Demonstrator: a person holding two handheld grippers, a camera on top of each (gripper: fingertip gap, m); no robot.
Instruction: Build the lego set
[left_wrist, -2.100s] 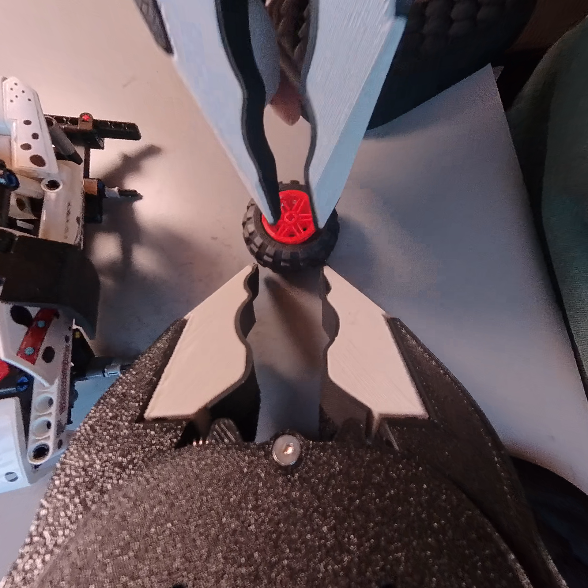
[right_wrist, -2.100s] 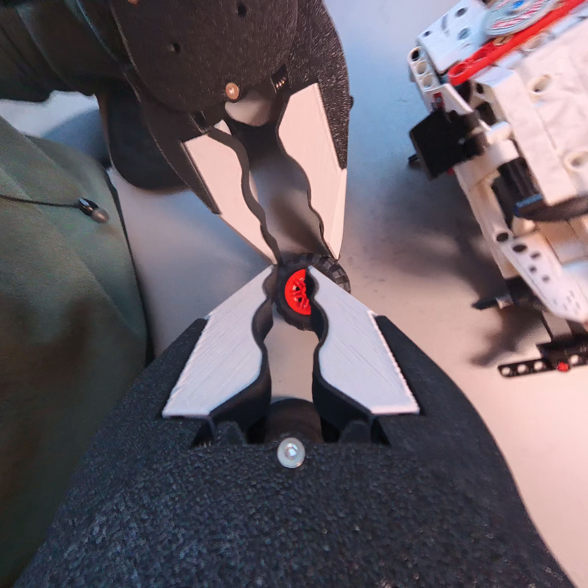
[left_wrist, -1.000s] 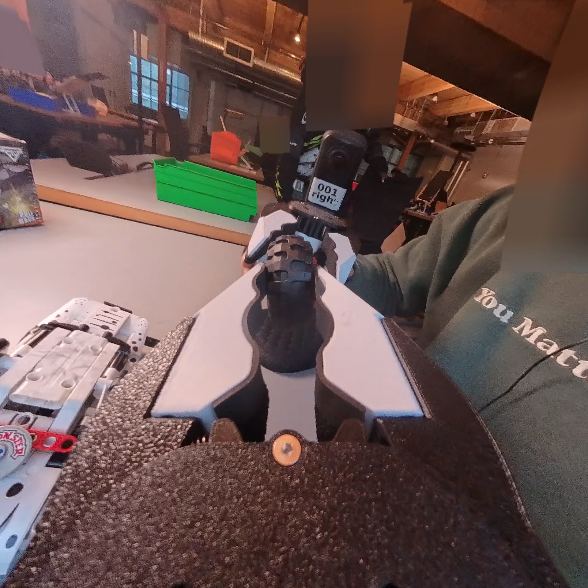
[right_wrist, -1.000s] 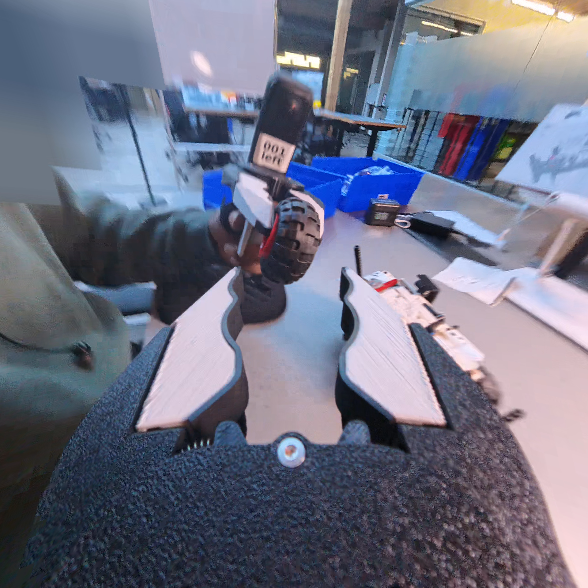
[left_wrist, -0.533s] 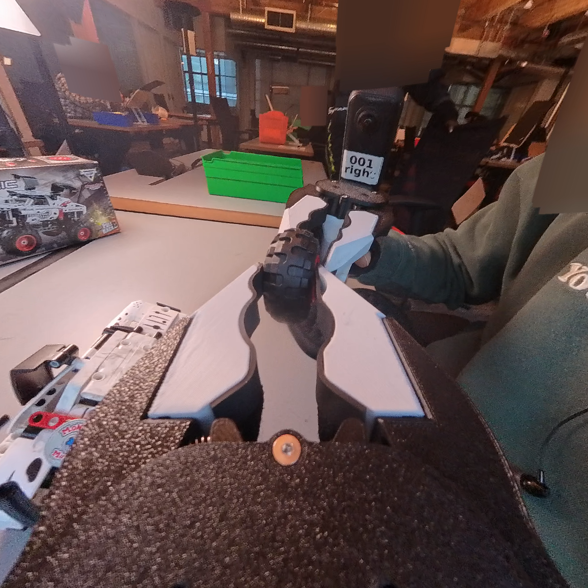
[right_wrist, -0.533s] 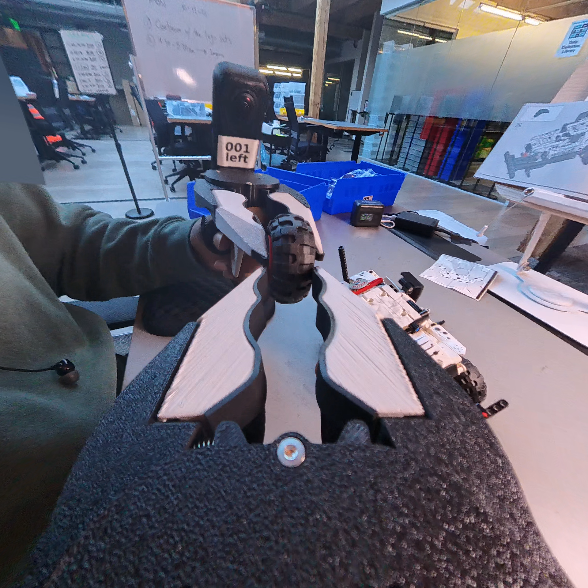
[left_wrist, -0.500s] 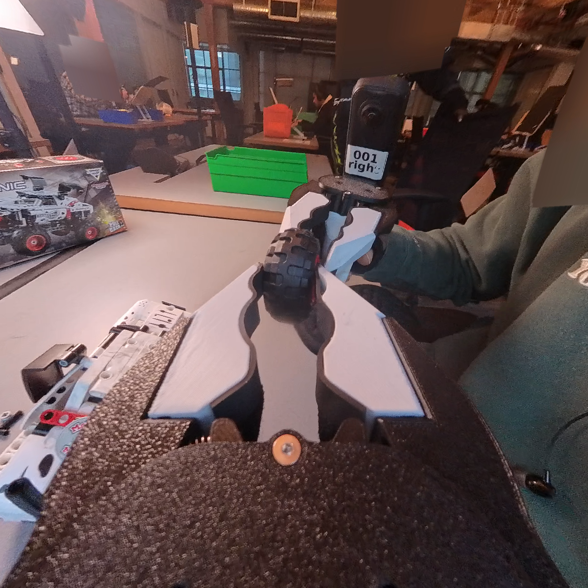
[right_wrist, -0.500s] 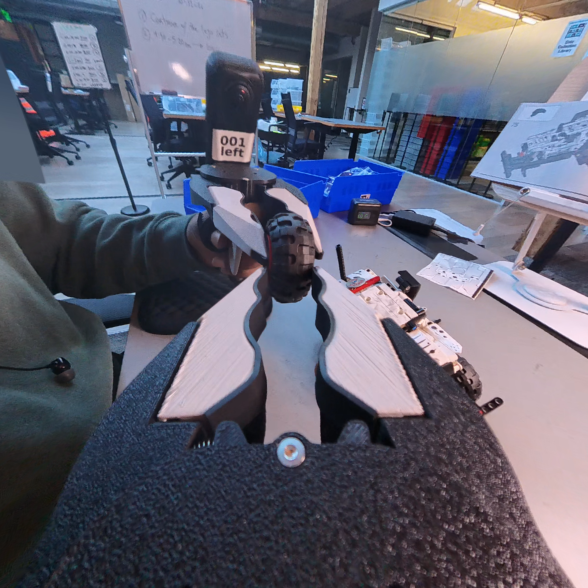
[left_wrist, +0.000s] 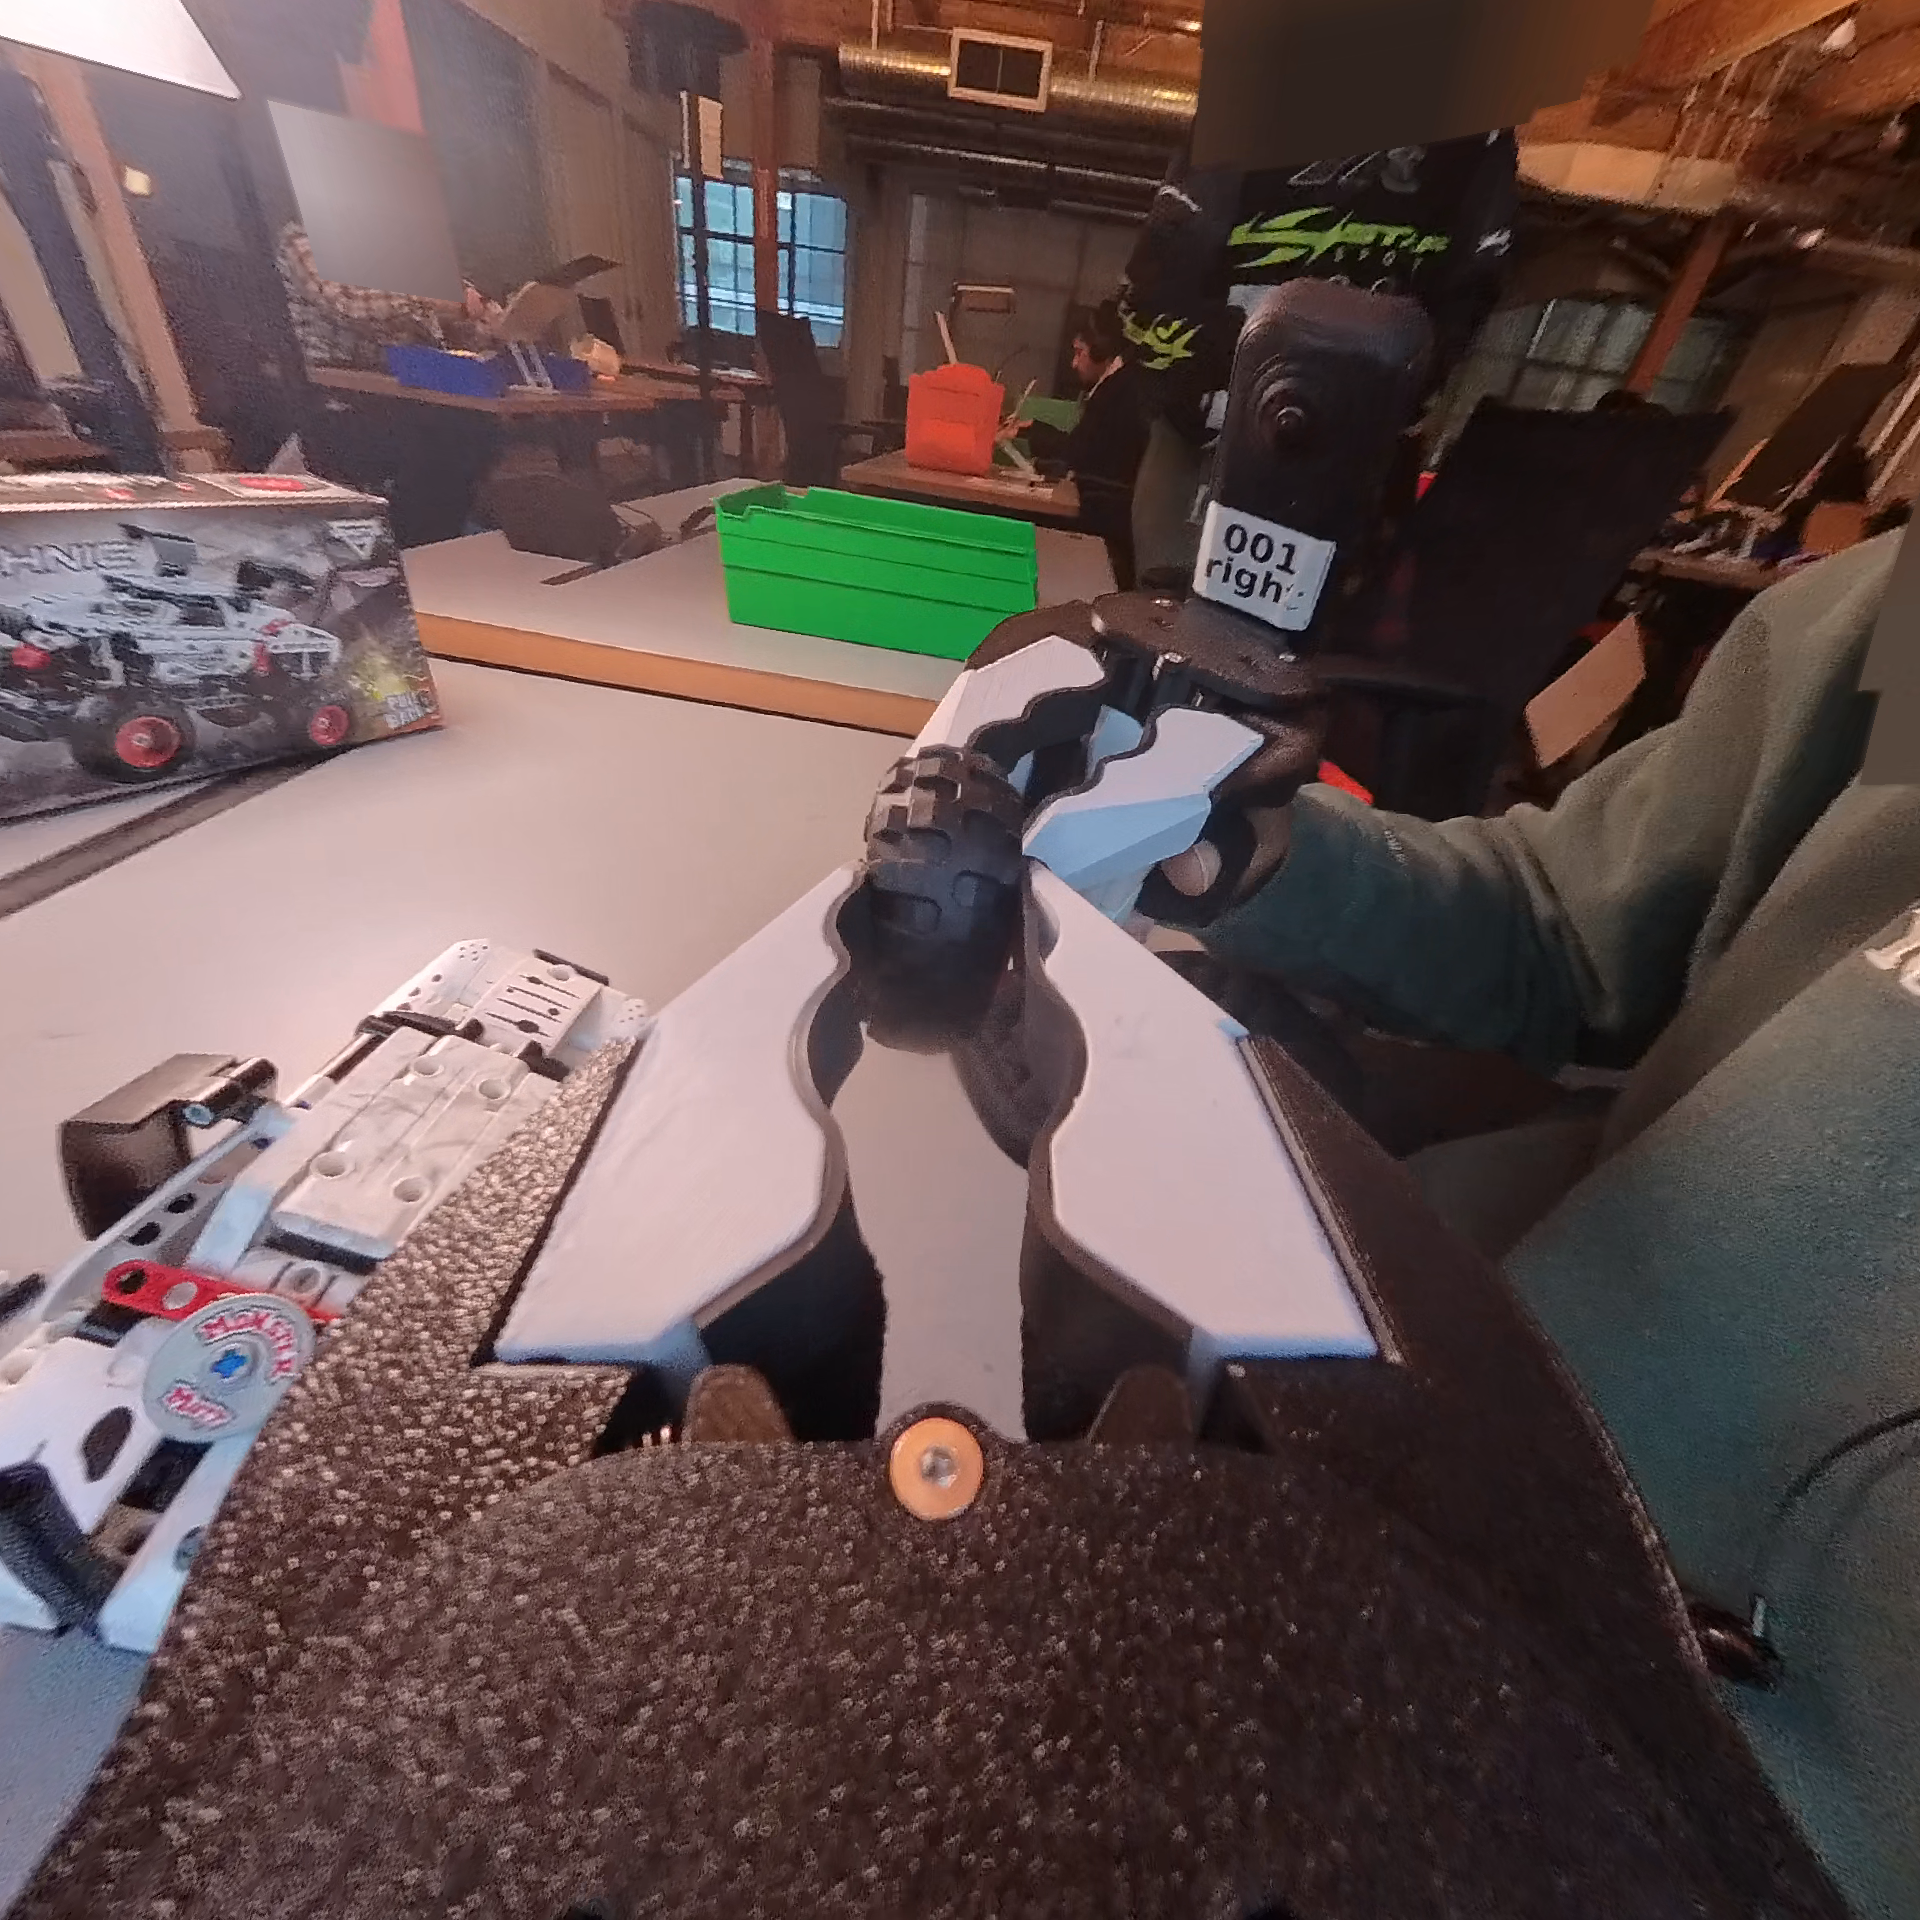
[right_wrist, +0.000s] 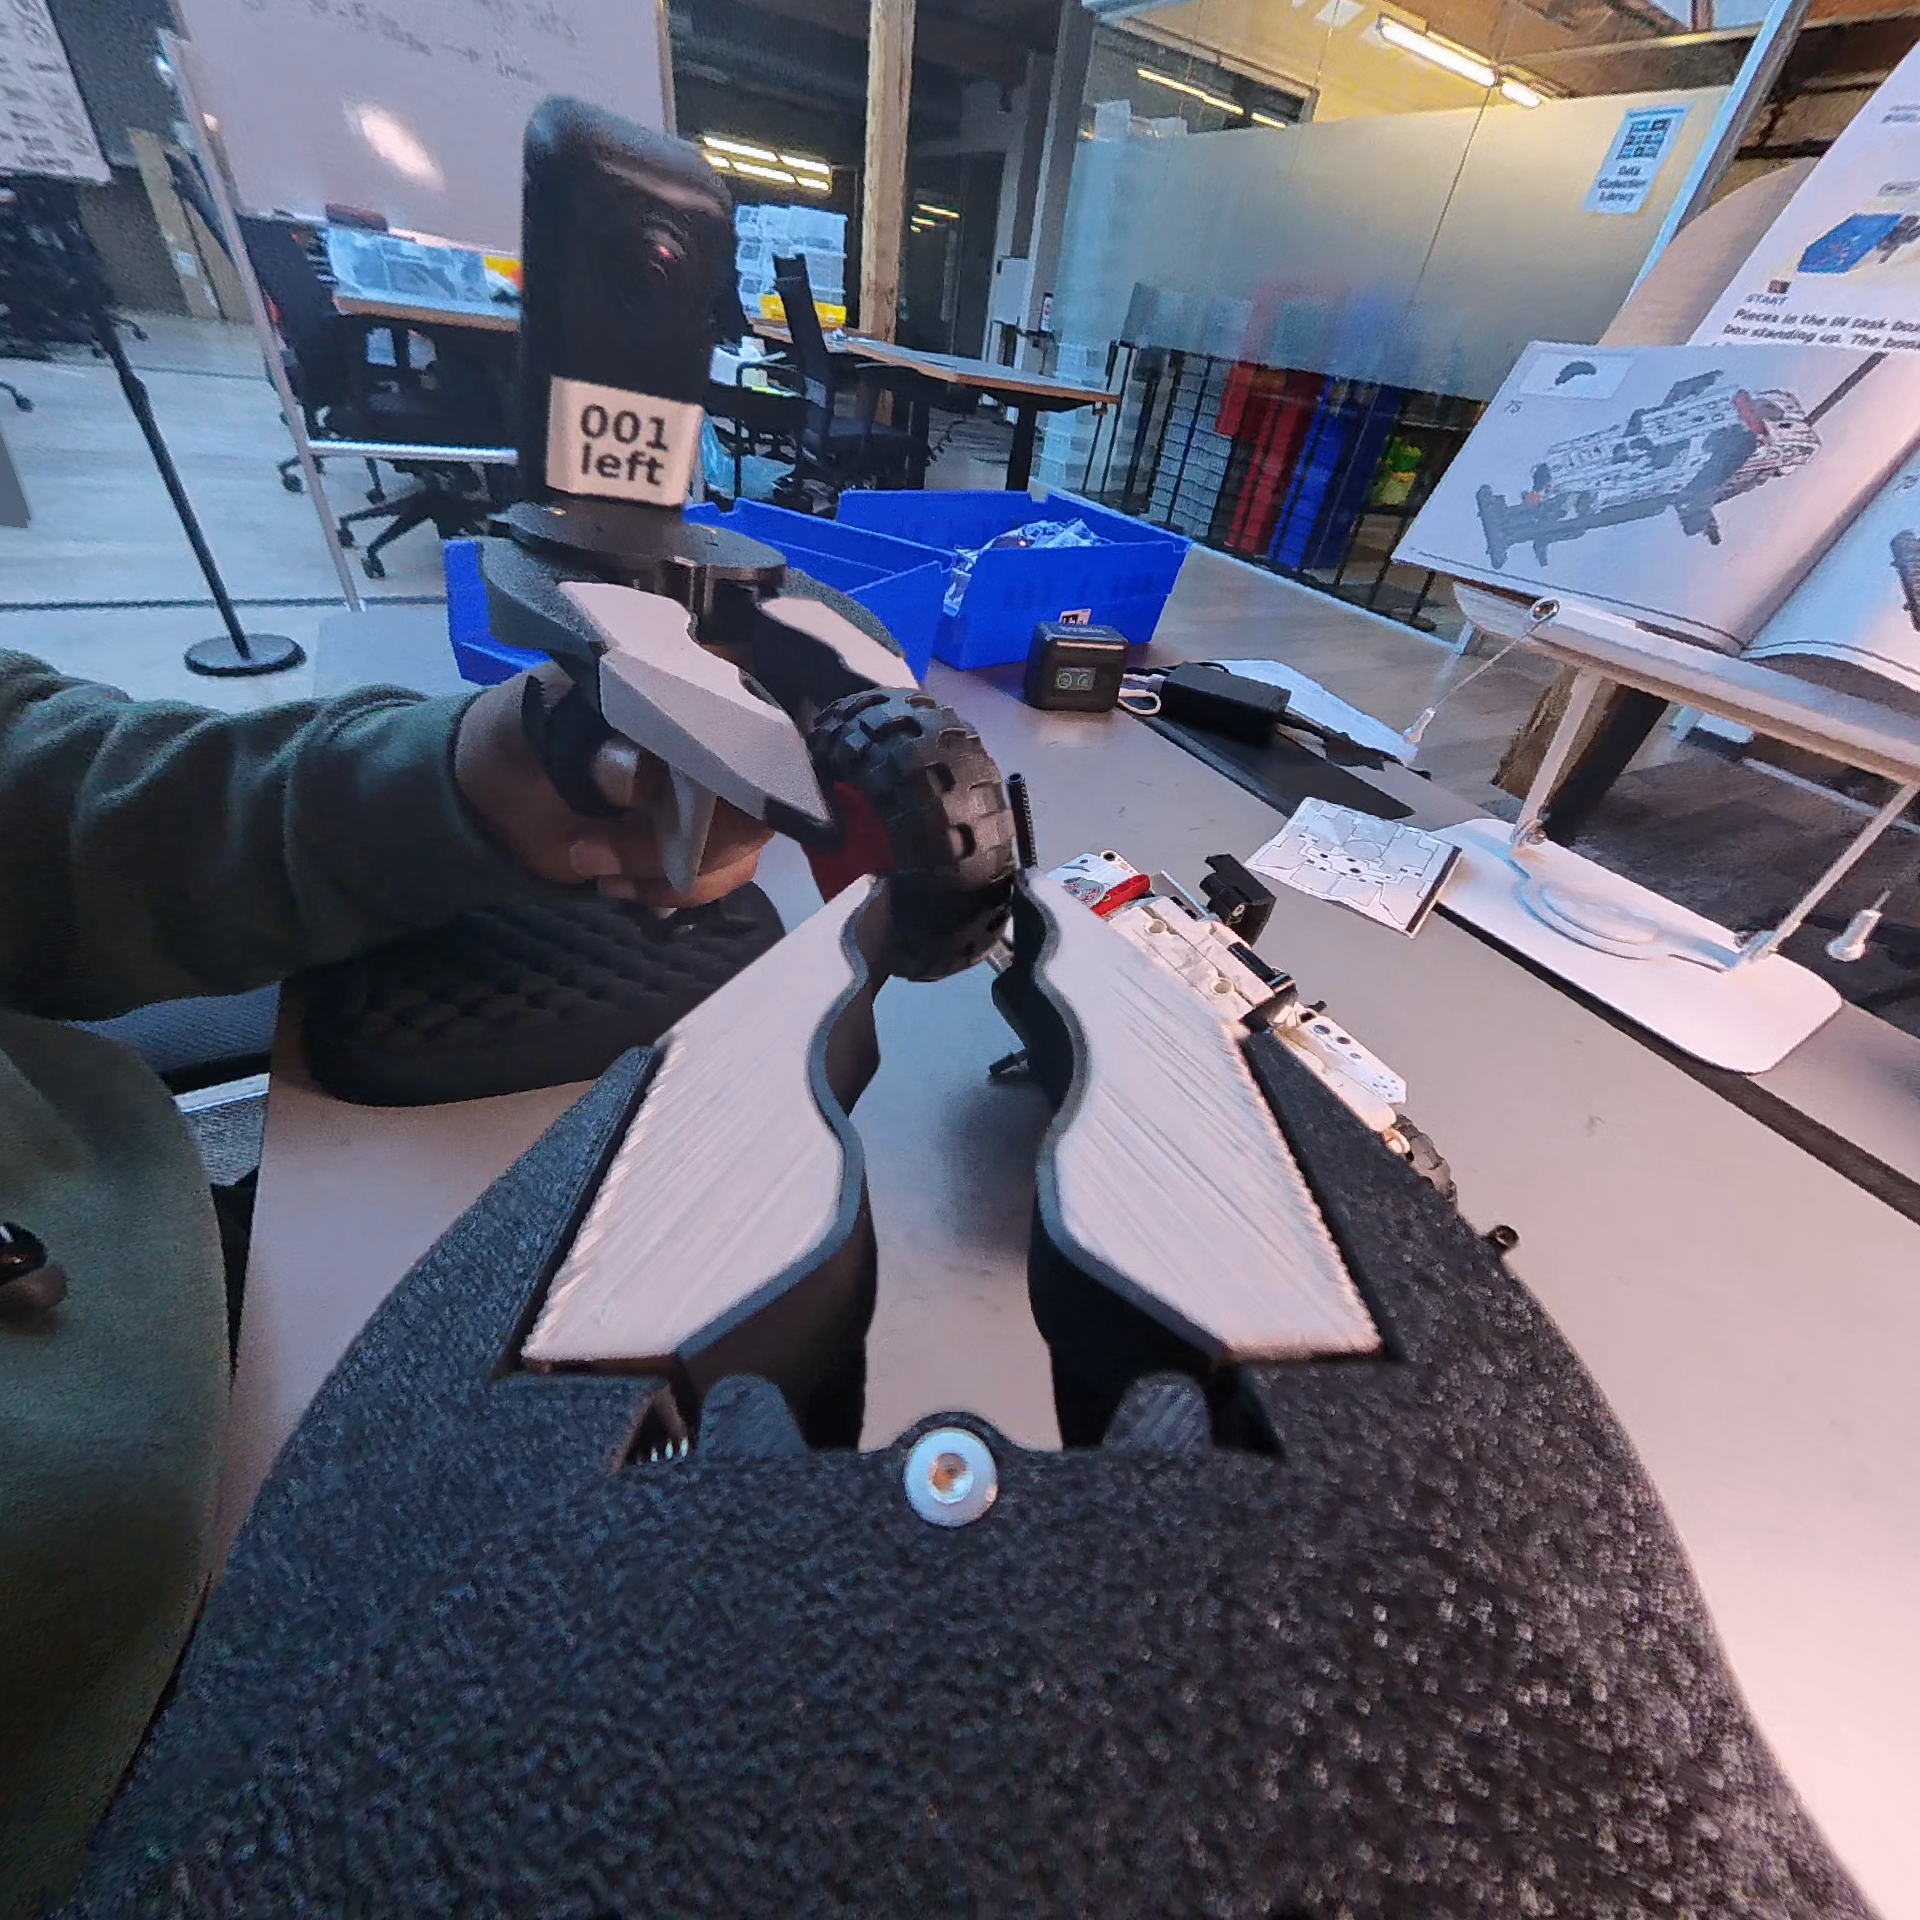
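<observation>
Left to right: the white truck model (left_wrist: 343, 1132) sits on the grey table (left_wrist: 540, 810), low on the left. Both tools meet mid-air above it. The left gripper (left_wrist: 940, 914) is clamped on the black tire (left_wrist: 940, 862), and the right gripper (right_wrist: 940, 914) also pinches that tire, red hub (right_wrist: 857, 847) showing.

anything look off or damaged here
Nothing looks damaged or spilled. The wheel is held in the air between both grippers, and the half-built truck on the table simply has no wheel fitted yet.
</observation>
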